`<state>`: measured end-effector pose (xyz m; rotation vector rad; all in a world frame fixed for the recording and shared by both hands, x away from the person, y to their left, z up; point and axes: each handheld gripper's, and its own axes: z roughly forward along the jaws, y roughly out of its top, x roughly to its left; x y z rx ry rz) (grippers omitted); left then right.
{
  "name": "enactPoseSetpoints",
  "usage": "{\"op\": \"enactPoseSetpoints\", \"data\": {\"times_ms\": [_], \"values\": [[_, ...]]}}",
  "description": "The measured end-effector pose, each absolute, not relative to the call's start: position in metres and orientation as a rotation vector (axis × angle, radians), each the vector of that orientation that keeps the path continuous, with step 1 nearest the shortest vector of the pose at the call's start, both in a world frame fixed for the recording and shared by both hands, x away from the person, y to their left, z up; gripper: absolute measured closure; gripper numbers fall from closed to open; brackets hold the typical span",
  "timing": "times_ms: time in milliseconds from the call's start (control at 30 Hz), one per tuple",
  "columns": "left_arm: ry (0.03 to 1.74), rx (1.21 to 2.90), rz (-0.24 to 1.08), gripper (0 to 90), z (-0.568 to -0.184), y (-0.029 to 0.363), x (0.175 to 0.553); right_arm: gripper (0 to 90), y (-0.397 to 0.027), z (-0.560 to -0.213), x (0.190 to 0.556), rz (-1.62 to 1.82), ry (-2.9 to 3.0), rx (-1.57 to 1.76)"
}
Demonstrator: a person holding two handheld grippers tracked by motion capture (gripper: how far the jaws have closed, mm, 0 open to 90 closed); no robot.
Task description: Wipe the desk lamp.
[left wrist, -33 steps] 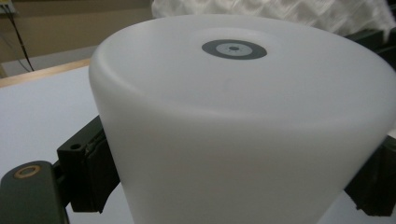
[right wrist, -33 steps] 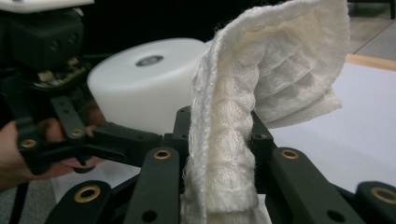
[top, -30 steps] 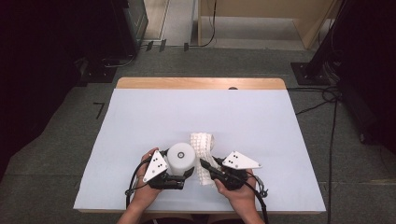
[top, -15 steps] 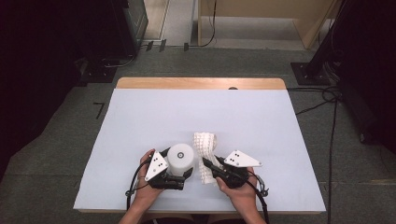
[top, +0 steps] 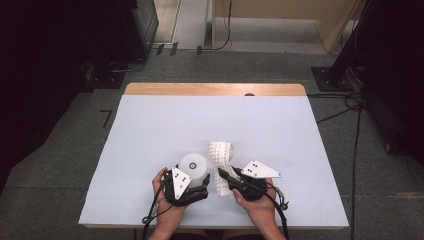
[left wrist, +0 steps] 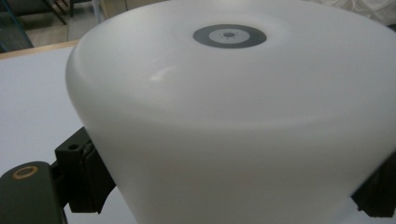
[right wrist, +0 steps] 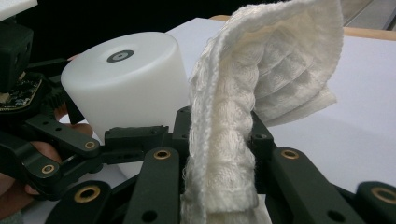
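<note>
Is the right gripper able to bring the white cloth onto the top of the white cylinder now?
Probably yes. The right gripper is shut on the white cloth, and the white cylinder, held by the left gripper, stands right beside it with nothing between them; its top is bare.
</note>
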<state>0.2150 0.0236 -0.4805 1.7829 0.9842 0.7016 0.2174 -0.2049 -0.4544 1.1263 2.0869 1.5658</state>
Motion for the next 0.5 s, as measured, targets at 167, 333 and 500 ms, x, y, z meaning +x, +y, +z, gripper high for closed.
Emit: {"op": "enactPoseSetpoints", "data": {"times_ms": [167, 333, 500], "values": [[0.884, 1.800, 0.621, 8.2, -0.474, 0.036, 0.222, 72.6, -0.204, -0.455, 0.218, 1.566, 2.088, 1.117], [0.712, 1.705, 0.426, 8.3, -0.463, 0.060, 0.228, 72.6, -0.201, -0.458, 0.218, 1.557, 2.110, 1.122], [0.654, 1.718, 0.397, 8.3, -0.461, 0.062, 0.228, 72.6, -0.189, -0.466, 0.216, 1.531, 2.171, 1.115]]}}
